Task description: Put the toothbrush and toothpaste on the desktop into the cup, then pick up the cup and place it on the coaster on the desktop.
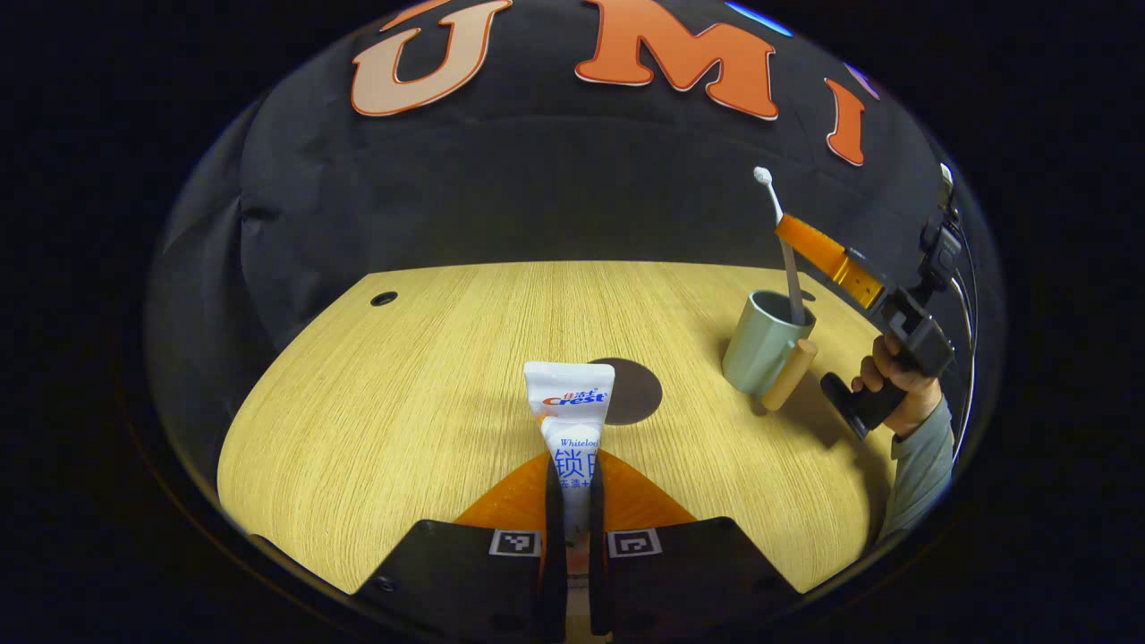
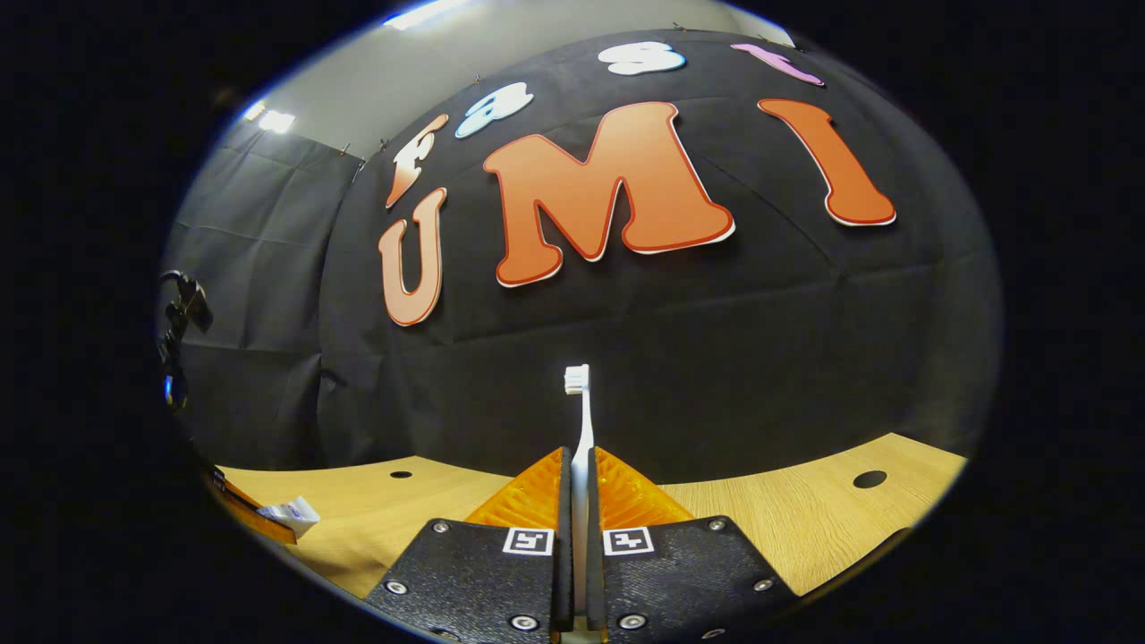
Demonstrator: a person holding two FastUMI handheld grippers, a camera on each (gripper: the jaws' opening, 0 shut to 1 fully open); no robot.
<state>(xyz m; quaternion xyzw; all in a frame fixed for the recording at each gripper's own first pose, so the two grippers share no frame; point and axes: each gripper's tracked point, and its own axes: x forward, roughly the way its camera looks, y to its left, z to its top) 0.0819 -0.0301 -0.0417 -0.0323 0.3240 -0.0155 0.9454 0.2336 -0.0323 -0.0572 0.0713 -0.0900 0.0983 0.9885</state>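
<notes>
Cup [image 1: 766, 344], near the desk's [image 1: 402, 394] right edge: your toothbrush's [image 1: 791, 268] lower end dips inside. Right gripper [image 2: 577, 483]: fingers clamped on the toothbrush. Left gripper [image 1: 572, 501]: fingers clamped on toothpaste [image 1: 569, 420], before the coaster [image 1: 633, 390].

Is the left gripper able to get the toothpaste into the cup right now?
Probably yes. The left gripper is shut on the toothpaste, and bare table lies between it and the cup. But the right gripper holds the toothbrush in the cup's mouth, so room is tight.
</notes>
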